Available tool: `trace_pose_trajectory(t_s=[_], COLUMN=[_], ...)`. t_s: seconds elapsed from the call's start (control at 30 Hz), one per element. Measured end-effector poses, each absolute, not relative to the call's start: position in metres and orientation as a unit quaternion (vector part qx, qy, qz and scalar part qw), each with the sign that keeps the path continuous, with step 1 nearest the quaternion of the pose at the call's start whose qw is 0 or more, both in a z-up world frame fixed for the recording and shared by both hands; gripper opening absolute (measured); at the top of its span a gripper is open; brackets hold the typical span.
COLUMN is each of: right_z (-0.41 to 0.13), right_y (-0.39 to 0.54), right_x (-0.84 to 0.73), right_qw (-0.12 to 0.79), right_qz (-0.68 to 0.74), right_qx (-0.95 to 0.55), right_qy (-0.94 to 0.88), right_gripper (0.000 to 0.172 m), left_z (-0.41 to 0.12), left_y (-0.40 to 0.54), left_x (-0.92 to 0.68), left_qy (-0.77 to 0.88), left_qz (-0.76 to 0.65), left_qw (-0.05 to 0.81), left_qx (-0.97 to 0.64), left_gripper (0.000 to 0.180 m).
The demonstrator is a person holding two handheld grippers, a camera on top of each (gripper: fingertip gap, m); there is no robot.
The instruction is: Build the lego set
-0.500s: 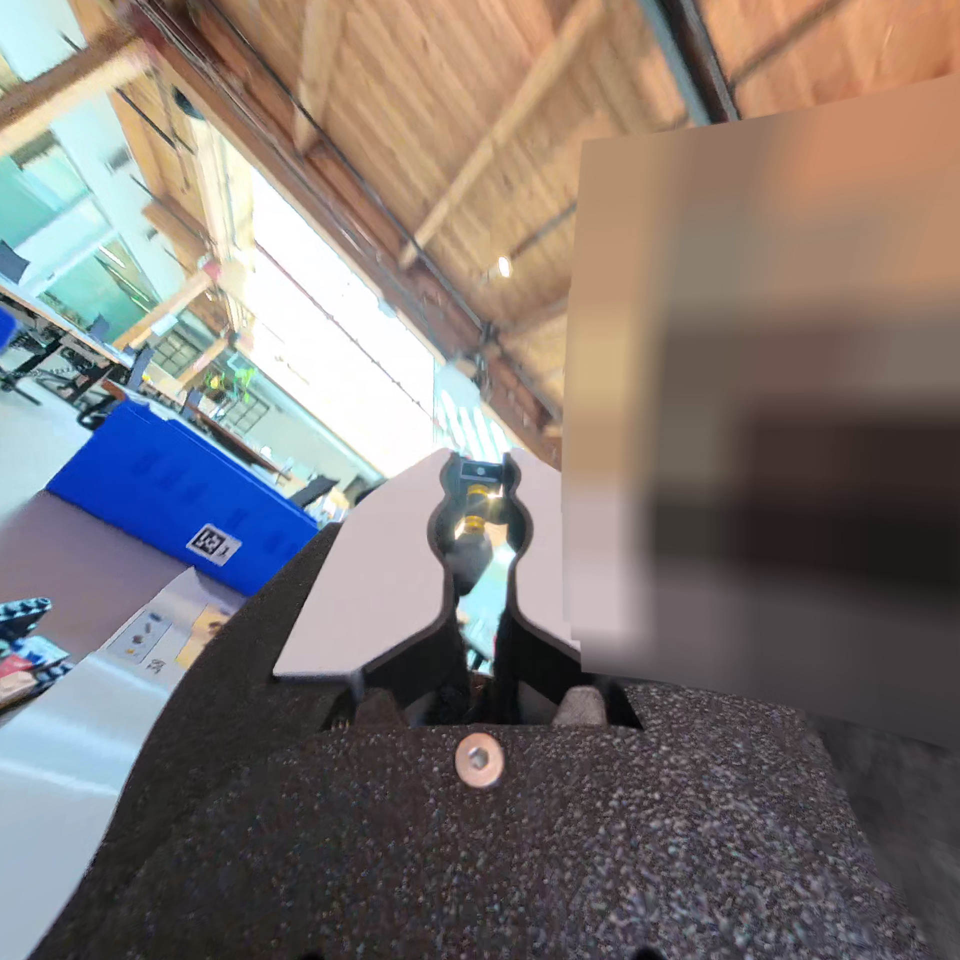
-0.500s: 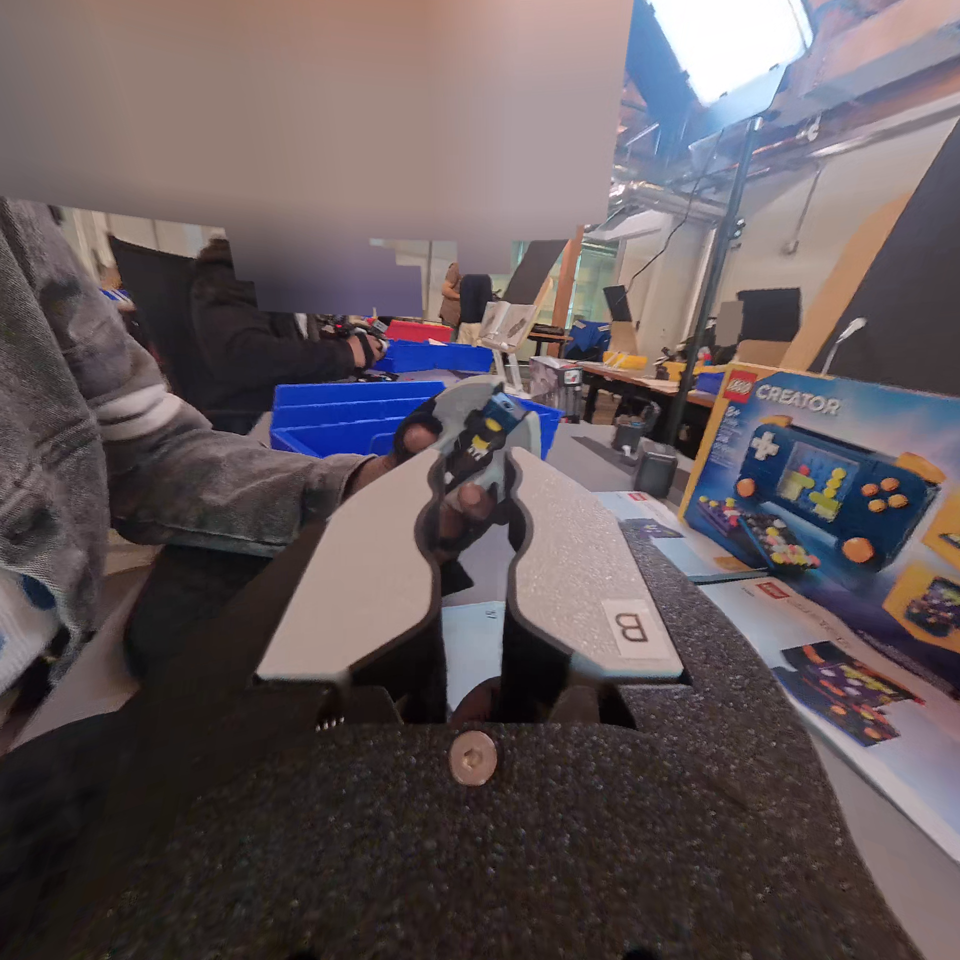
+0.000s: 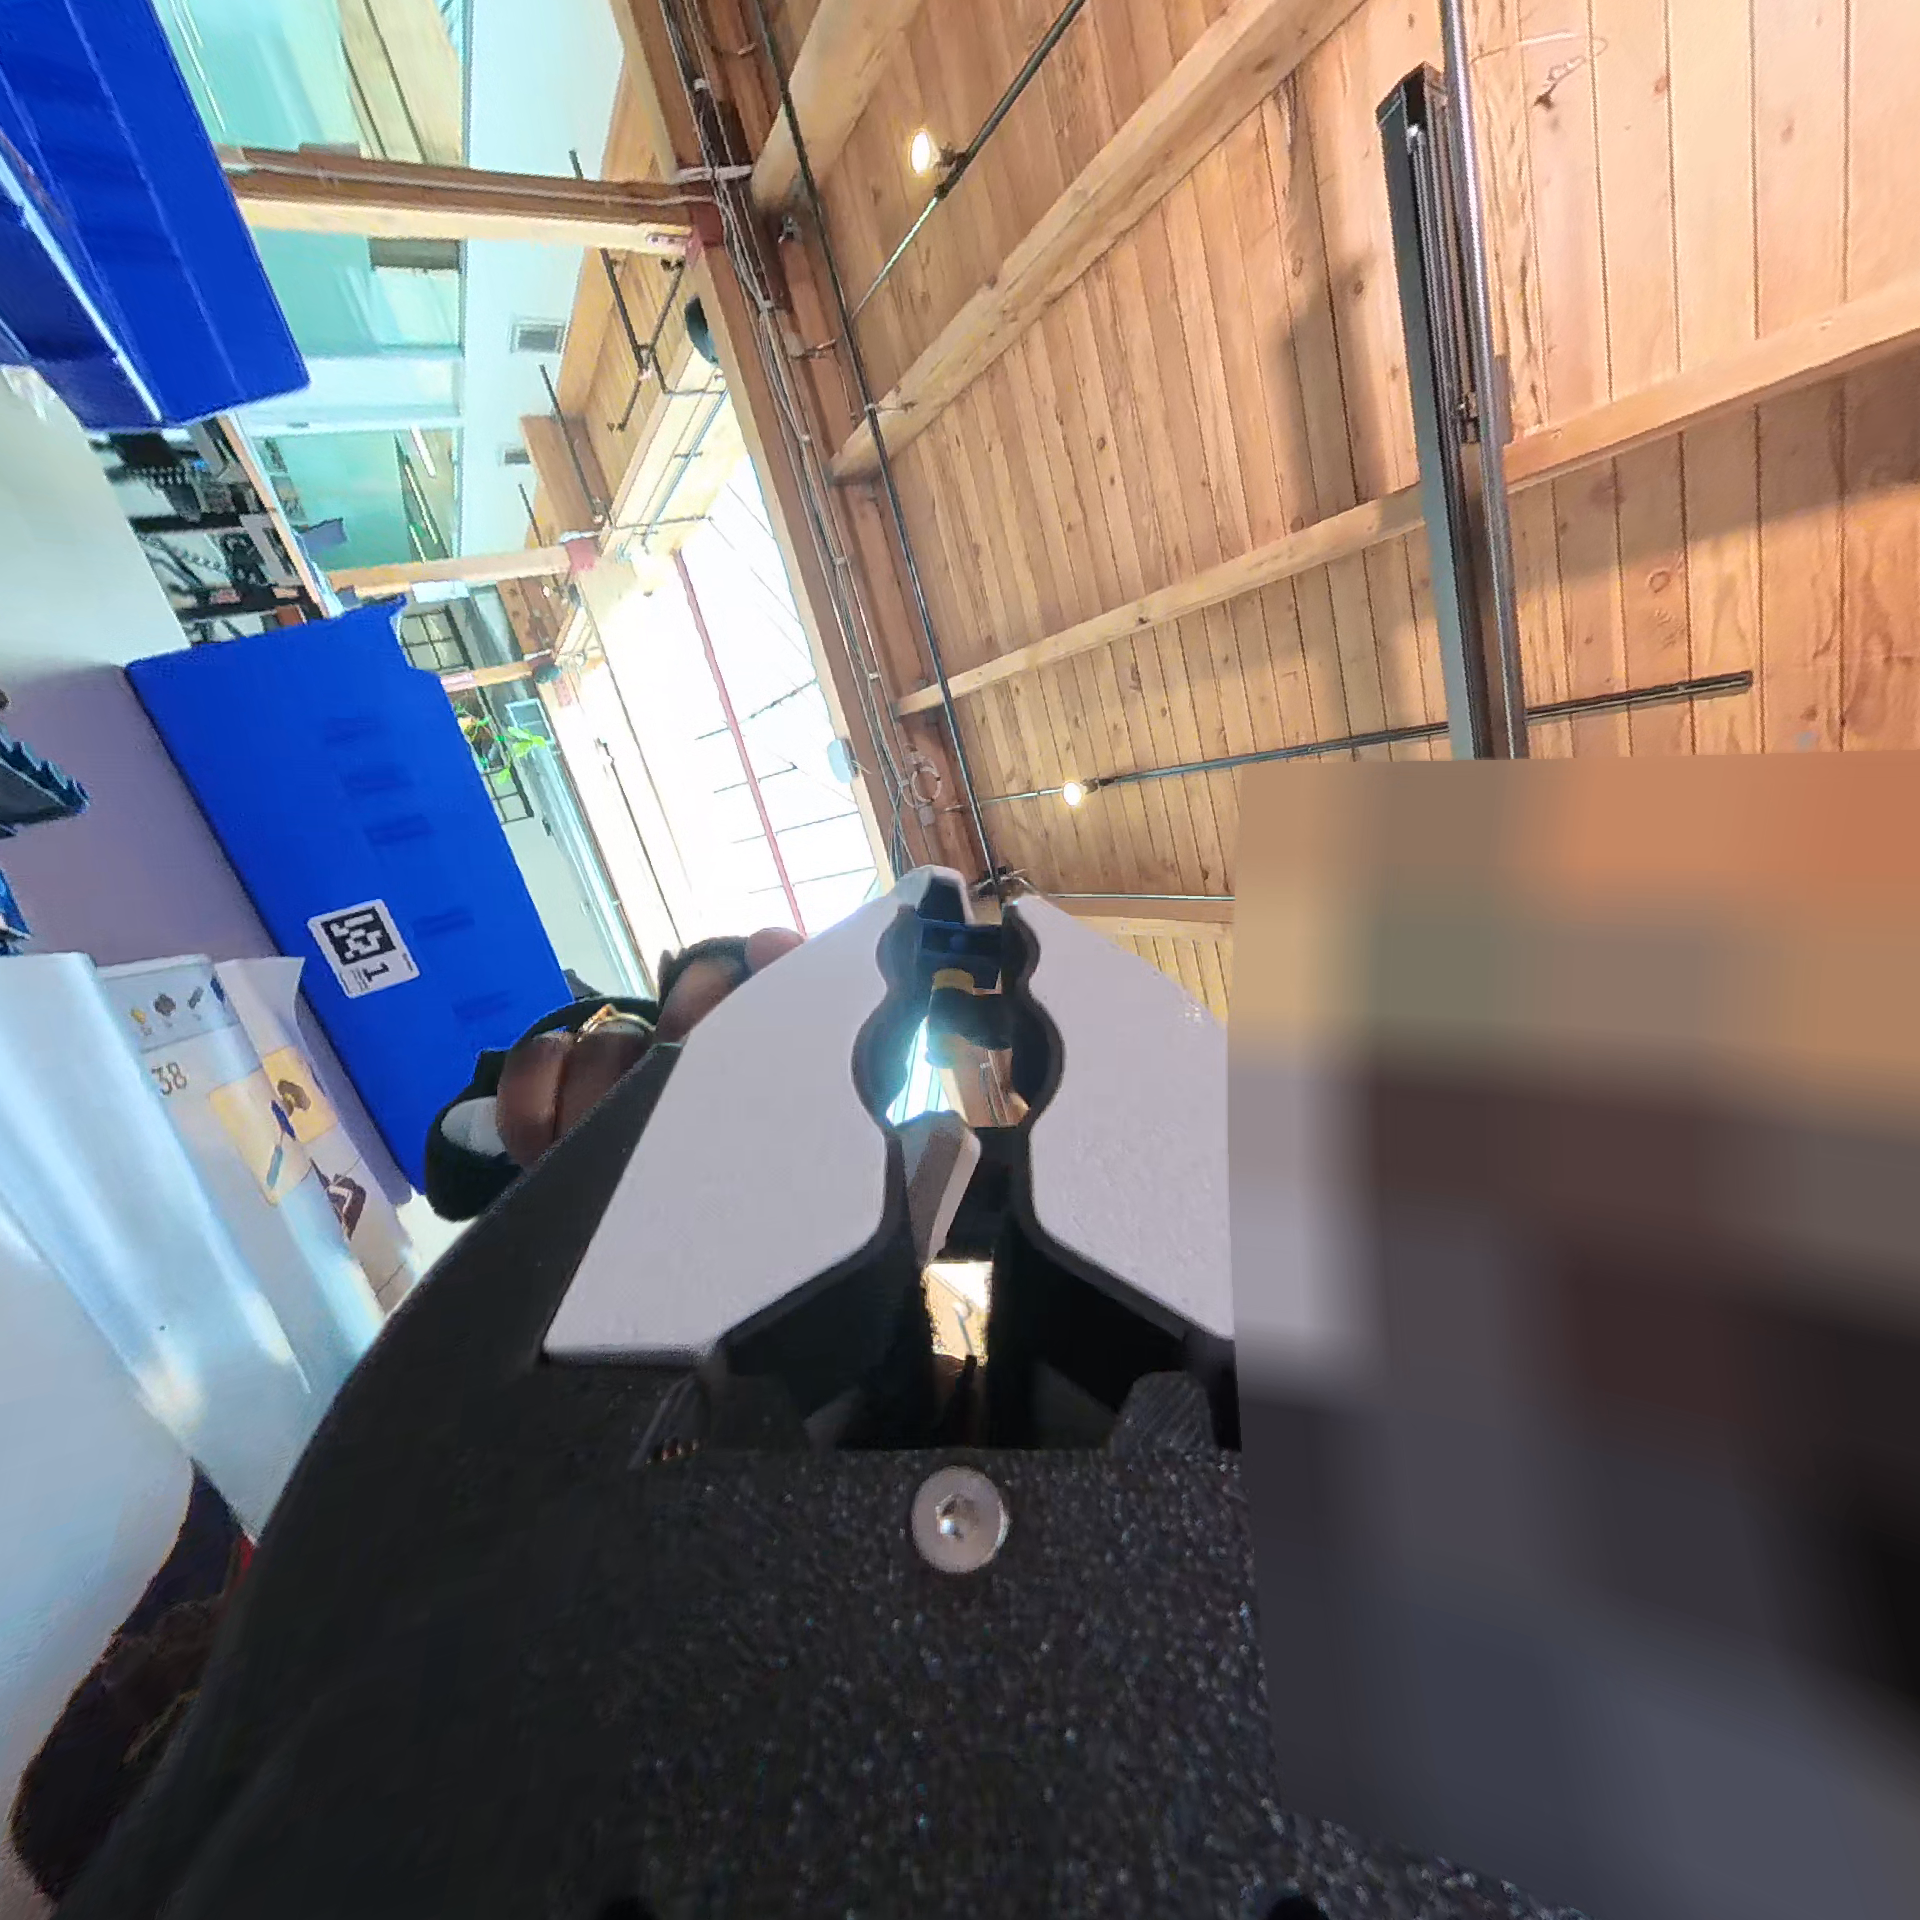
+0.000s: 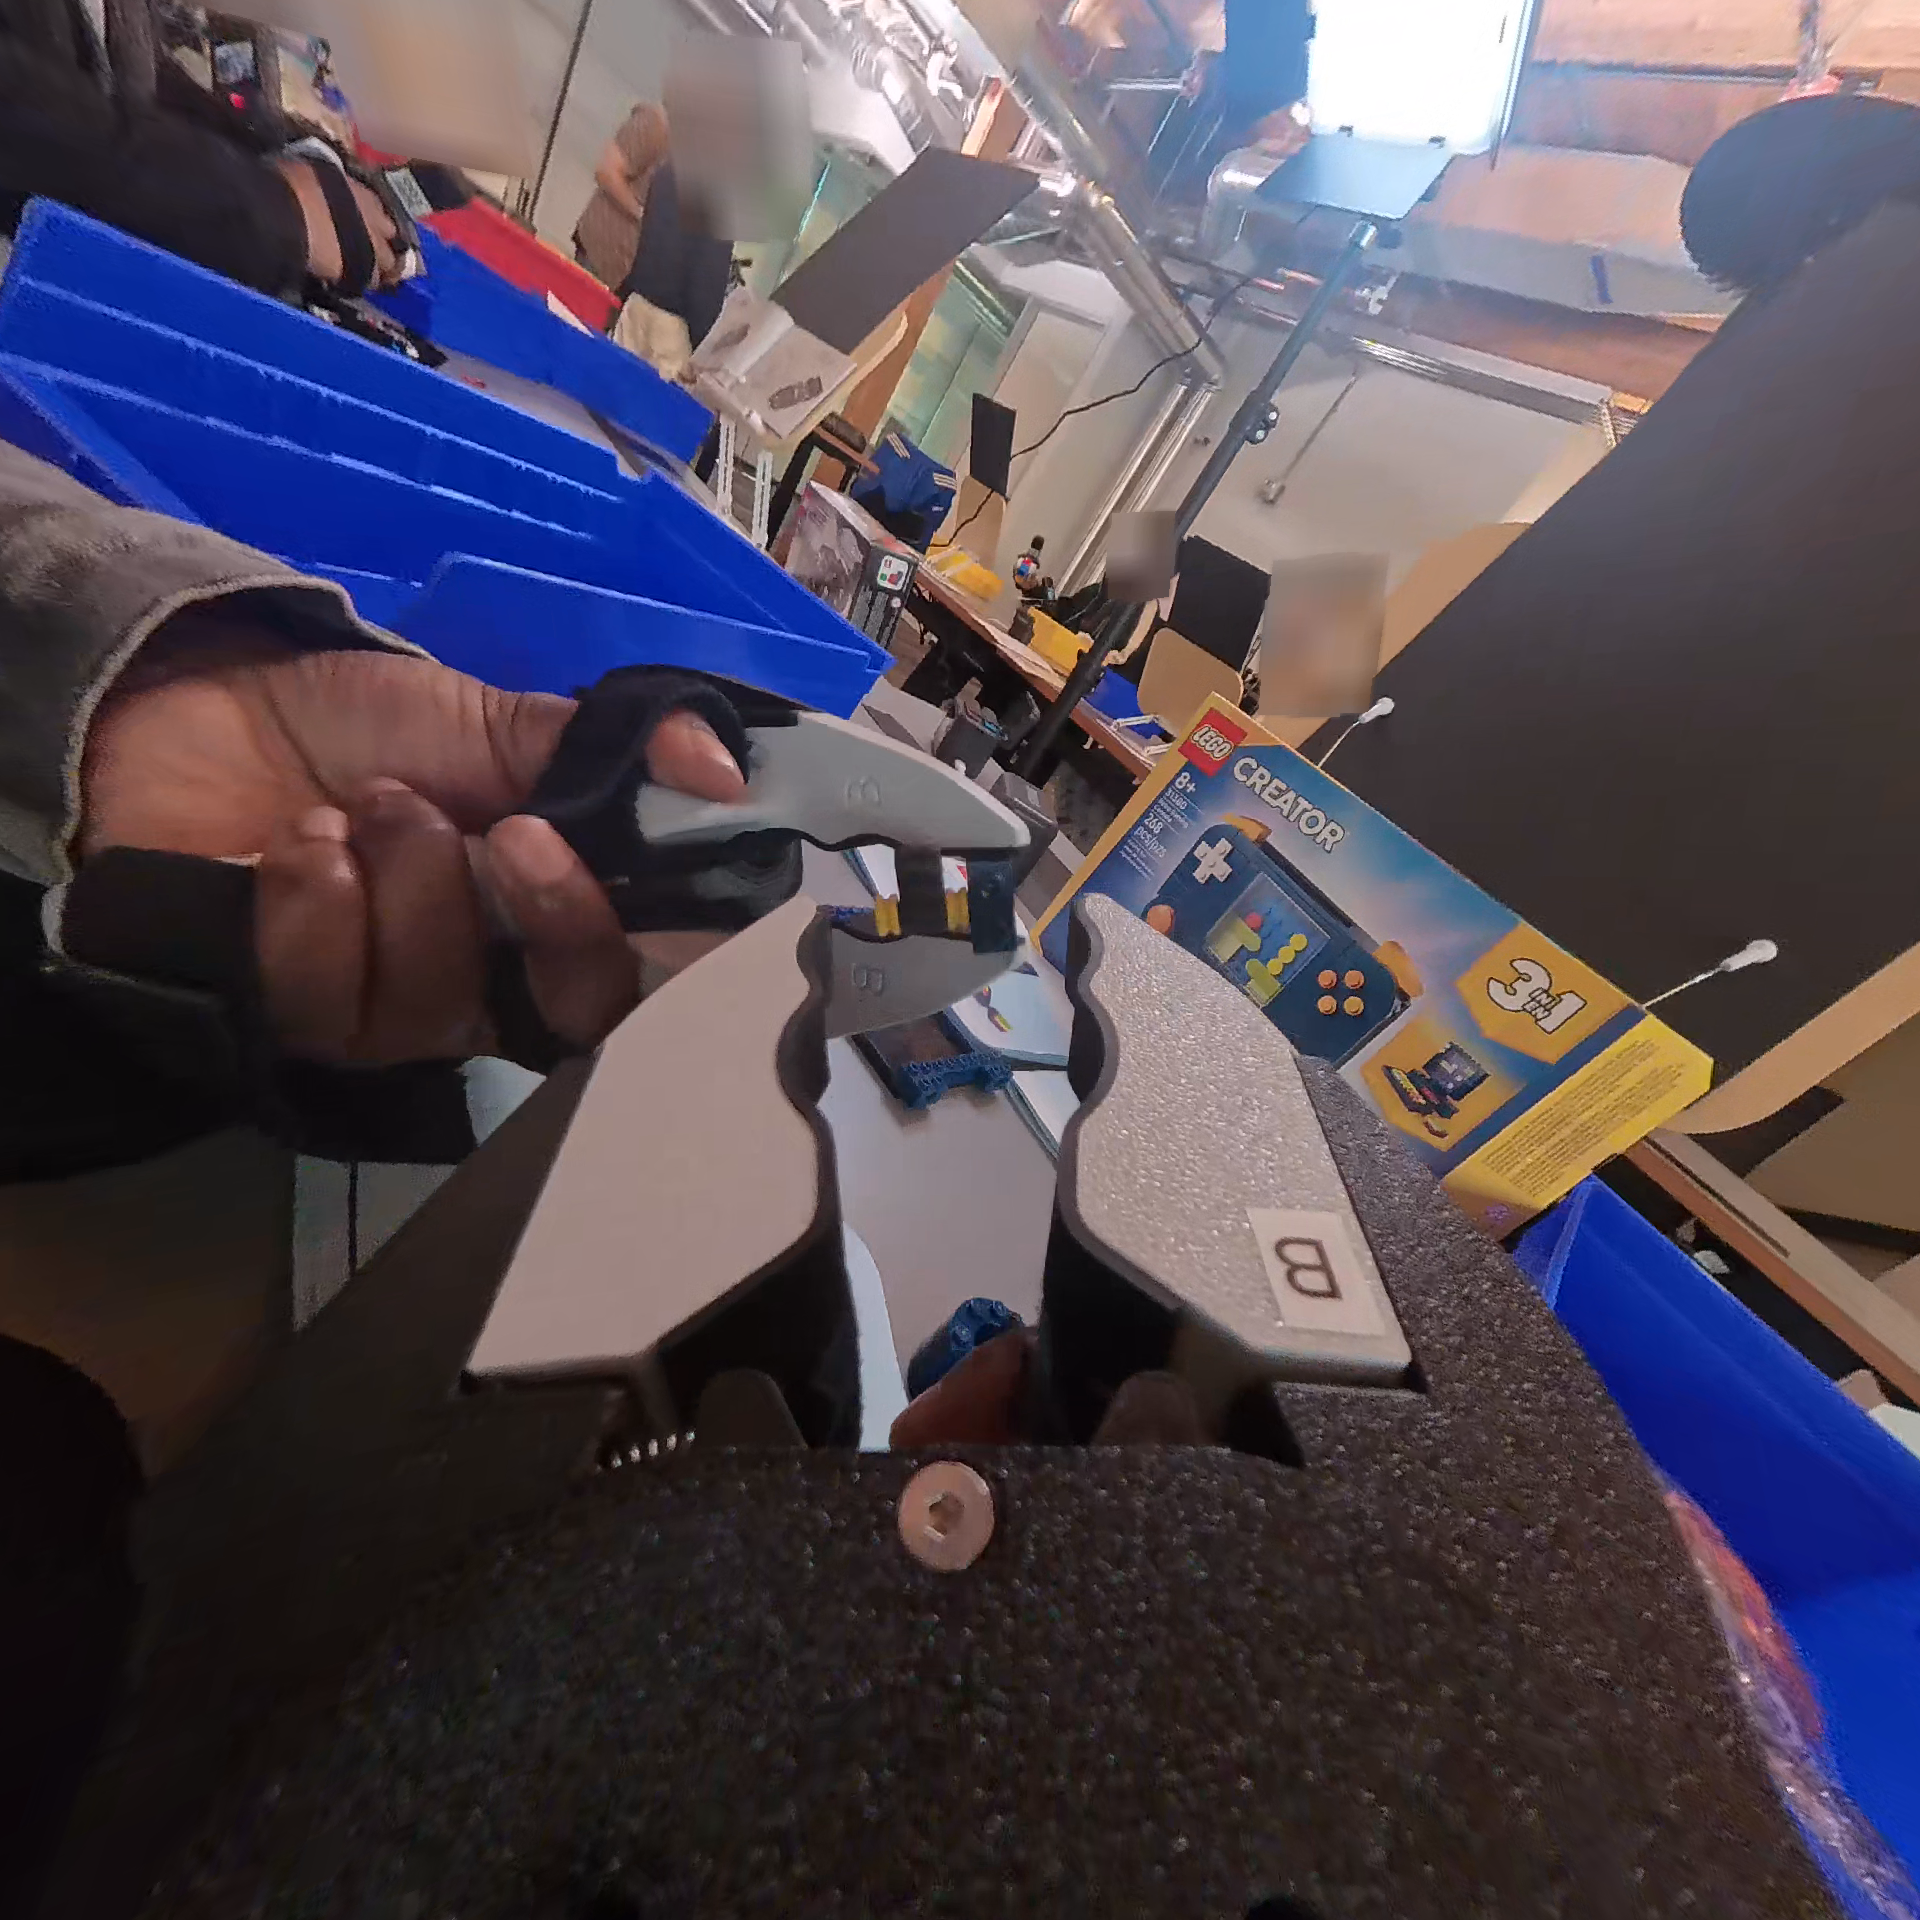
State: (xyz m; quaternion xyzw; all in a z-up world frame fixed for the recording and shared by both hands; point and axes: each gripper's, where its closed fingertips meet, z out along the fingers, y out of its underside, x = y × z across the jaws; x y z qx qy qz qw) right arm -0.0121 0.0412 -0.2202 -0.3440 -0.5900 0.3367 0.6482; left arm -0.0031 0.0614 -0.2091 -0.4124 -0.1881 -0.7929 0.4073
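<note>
Holding: in our left gripper (image 4: 940,894), centre frame, a small dark-blue, black and yellow brick piece (image 4: 951,902) sits pinched between both fingers, raised off the table (image 4: 935,1174) so it is reachable.
Right gripper (image 4: 945,997): wide, bare, just below that piece.
Background: toy box (image 4: 1382,966) at right; blue bins (image 4: 416,499) upper left.

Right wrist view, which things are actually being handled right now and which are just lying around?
Being handled:
- small dark blue, black and yellow brick assembly, clamped in the left gripper
- right gripper, jaws apart with nothing between them

Lying about:
- toy set box
- blue bins
- blue brick frame on the table
</note>
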Motion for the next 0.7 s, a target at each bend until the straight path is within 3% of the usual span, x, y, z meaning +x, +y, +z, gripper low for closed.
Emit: trace_pose_trajectory(t_s=[0.17,0.4,0.53,0.7], right_z=[-0.224,-0.225,-0.225,-0.227], right_y=[0.040,0.037,0.037,0.033], right_x=[-0.012,-0.008,-0.005,-0.004], right_qw=[0.650,0.620,0.592,0.582], right_qz=[0.314,0.352,0.388,0.384], right_qx=[-0.336,-0.347,-0.367,-0.363], right_qy=[-0.605,-0.610,-0.603,-0.618], right_gripper=[0.026,0.025,0.025,0.025], left_z=[-0.211,-0.214,-0.217,-0.216], left_y=[0.059,0.054,0.046,0.037], left_x=[0.003,0.007,0.015,0.021], left_qy=[-0.177,-0.124,-0.038,0.010], left_qz=[-0.796,-0.784,-0.751,-0.740], left_qw=[0.397,0.396,0.403,0.402], left_qx=[-0.421,-0.461,-0.522,-0.539], left_gripper=[0.015,0.016,0.031,0.024])
